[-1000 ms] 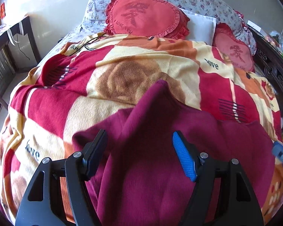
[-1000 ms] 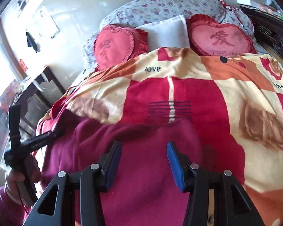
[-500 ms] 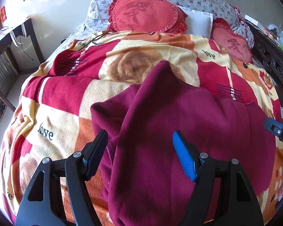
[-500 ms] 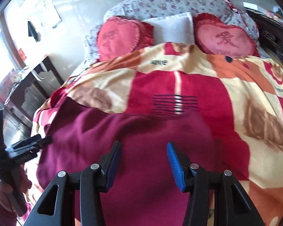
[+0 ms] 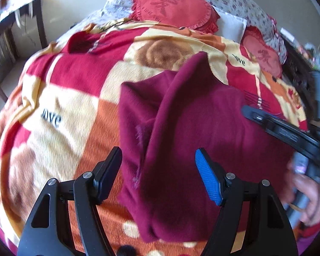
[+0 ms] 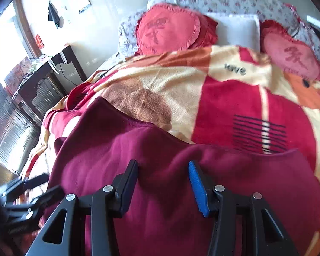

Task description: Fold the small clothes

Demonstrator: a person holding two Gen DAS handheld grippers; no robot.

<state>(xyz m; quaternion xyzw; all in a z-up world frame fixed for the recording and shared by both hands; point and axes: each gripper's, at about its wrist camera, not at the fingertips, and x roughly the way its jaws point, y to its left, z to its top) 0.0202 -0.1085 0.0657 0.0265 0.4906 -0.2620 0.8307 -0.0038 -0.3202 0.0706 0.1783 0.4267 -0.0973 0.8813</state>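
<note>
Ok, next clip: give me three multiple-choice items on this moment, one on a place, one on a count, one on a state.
1. Where does the maroon garment lie?
A. on the patterned blanket
B. on the floor
C. on a chair

2. How many red heart-shaped cushions are at the head of the bed?
A. one
B. two
C. four

3. How are the left tongs?
A. shut on a pillow
B. shut on the garment
C. open above the garment

Key: 1 A, blanket shows around the garment's edges; 2 B, one on each side of the white pillow; 3 C, fingers are wide apart and hold nothing.
</note>
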